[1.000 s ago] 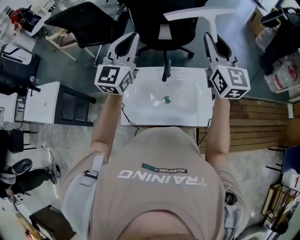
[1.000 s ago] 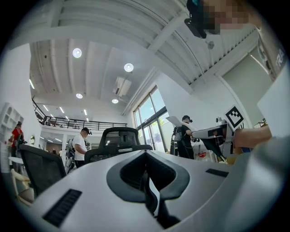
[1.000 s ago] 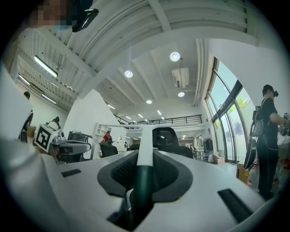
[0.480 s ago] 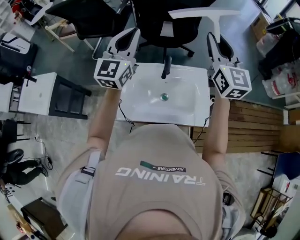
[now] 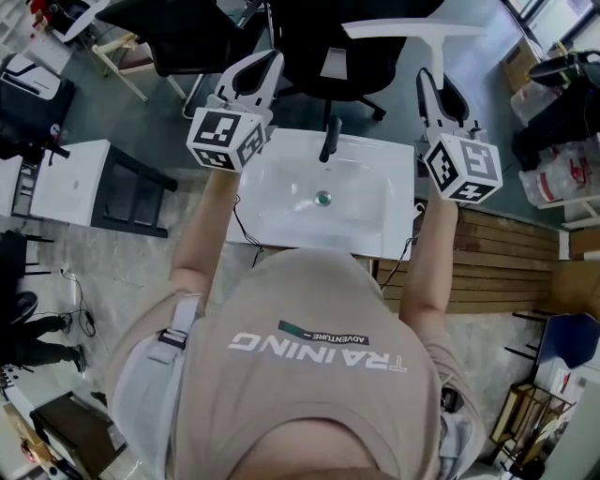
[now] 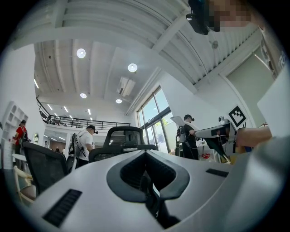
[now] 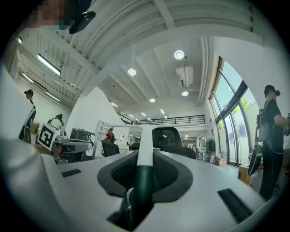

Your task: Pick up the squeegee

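Note:
The squeegee (image 5: pixel 415 29) is white, with a long blade across the top and a stem that turns dark green lower down (image 7: pixel 143 174). My right gripper (image 5: pixel 437 92) is shut on that stem and holds it up beyond the far right corner of the white sink (image 5: pixel 281 220). In the right gripper view the handle runs straight up between the pads of the right gripper (image 7: pixel 145 158). My left gripper (image 5: pixel 249 79) hovers over the sink's far left corner. In the left gripper view the left gripper (image 6: pixel 147 156) has its jaws shut together with nothing between them.
A black faucet (image 5: pixel 329 139) stands at the sink's back edge. A black office chair (image 5: pixel 323 47) is behind the sink. A white cabinet (image 5: pixel 66 183) stands to the left, wooden boards (image 5: pixel 511 253) lie to the right. People (image 6: pixel 188 136) stand further off in the room.
Only the head view has drifted a little. Both grippers keep their places, and the squeegee stays in the right one.

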Motion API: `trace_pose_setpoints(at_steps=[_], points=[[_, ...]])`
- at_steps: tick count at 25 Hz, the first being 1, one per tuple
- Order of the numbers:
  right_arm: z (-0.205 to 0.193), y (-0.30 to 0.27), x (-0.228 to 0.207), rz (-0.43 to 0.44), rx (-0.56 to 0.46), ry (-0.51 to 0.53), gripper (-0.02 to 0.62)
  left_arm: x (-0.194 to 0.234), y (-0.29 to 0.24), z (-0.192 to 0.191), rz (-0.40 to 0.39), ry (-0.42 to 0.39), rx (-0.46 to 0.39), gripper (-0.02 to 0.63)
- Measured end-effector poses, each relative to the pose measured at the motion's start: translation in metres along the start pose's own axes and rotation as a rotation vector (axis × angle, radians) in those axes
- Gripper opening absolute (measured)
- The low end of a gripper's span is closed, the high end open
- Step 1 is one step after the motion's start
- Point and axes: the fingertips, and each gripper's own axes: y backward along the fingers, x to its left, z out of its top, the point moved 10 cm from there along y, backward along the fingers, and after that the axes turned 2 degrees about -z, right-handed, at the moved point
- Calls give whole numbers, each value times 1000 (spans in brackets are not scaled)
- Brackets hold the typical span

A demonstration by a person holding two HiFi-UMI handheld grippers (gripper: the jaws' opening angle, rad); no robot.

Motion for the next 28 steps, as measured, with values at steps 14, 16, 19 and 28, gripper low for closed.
trace_pose_setpoints(at_steps=[14,16,19,28], points=[[3,-11,-1,11,-4,-2,95,-1,-16,8,-32,-19,-6,12],[3,-13,0,13,-2,2,95,1,-17,9,-31,-21,-6,12],[2,-15,0,9,1,1,95,1,-19,7,-33,-19,-3,12],[-1,-21,3,13,1,-11,95,4,-22,2,-49,-16,18,12]])
